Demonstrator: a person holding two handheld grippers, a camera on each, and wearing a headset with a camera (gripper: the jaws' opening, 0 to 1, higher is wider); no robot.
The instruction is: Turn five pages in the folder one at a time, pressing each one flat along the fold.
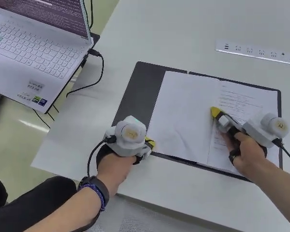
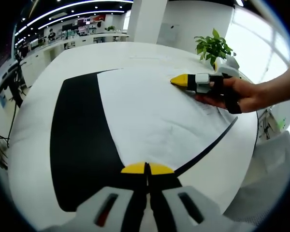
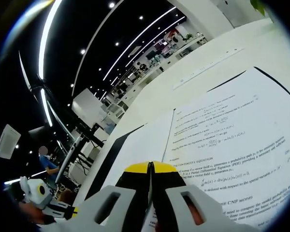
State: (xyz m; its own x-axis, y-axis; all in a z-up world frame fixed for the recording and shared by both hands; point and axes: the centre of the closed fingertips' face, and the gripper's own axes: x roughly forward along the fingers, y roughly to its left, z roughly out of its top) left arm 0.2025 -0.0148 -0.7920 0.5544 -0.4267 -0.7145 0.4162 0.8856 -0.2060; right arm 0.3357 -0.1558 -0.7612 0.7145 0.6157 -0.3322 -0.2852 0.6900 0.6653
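White table, laptop, potted plant, perhaps office desks beyond.

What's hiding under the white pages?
A black folder lies under the white pages, its cover showing at the left. Any sheets beneath the top ones are covered.

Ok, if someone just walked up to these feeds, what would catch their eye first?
The open black folder in the middle of the white table, with a blank page on its left and a printed page on its right. Next, the right gripper, yellow jaws shut, tip down on the paper by the fold, and the left gripper, also shut, at the folder's near edge. A laptop sits far left.
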